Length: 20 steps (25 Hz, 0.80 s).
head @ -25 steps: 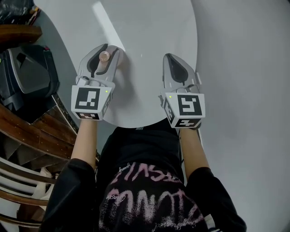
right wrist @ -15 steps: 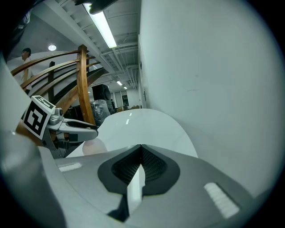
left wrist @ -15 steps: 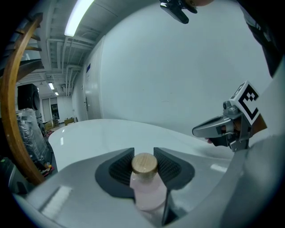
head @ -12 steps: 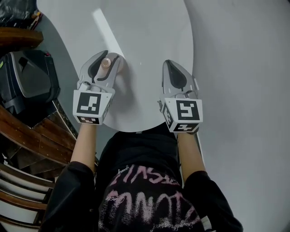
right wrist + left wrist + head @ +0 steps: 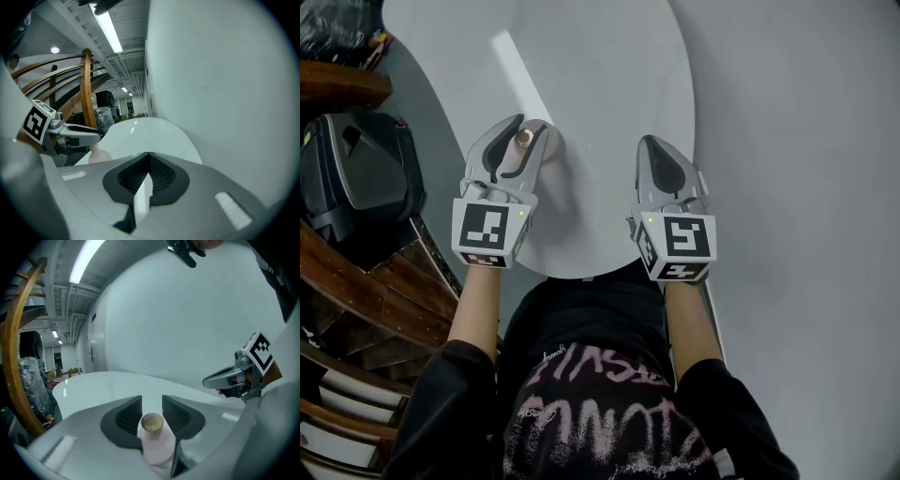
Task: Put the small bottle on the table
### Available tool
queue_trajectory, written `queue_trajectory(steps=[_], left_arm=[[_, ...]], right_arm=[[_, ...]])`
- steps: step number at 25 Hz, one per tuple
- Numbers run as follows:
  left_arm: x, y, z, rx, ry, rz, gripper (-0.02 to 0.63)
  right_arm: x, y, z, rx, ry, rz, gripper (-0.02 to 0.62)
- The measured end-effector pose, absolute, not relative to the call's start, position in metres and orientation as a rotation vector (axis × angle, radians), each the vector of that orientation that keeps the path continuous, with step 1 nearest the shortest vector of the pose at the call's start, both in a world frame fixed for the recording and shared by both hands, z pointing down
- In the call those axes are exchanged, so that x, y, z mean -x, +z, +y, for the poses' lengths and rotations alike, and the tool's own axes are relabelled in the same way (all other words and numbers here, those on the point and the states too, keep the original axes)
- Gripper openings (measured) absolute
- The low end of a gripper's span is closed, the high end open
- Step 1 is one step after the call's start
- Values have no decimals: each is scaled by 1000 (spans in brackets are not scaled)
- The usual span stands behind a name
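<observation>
Left gripper (image 5: 528, 127) is gripping the small bottle (image 5: 523, 139) at a narrow gap. The bottle's body is sitting deep between the jaws, cap up. It is standing upright, long axis vertical, over the near left part of the white table (image 5: 600, 75); cannot tell if its base is touching the top. Right gripper (image 5: 653, 142) is hovering well to the side, jaws pressed together, carrying nothing. Judgement: setting down is falling to the left hand alone, straight down, then opening.
</observation>
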State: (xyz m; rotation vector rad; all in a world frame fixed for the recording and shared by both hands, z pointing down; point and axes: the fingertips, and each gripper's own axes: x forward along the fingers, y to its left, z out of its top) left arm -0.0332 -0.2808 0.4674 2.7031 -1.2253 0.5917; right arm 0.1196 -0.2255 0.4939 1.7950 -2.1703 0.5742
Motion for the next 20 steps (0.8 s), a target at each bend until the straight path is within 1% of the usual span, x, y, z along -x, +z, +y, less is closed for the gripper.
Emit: queue_trajectory(steps=[5, 11, 17, 19, 20], left_arm=[[36, 456, -275, -2720, 552, -1221, 143], [43, 441, -268, -2708, 517, -1284, 122], [48, 433, -260, -2700, 484, -1297, 90], [51, 426, -258, -2702, 471, -1315, 57], [52, 424, -257, -2700, 466, -1322, 54]], right_arm=[[-116, 486, -221, -1813, 556, -2166, 11], [-110, 472, -216, -1826, 530, -2176, 11], [-105, 460, -210, -1827, 508, -2188, 11], [-103, 455, -208, -1827, 499, -2191, 11], [-101, 453, -207, -1827, 496, -2191, 11]])
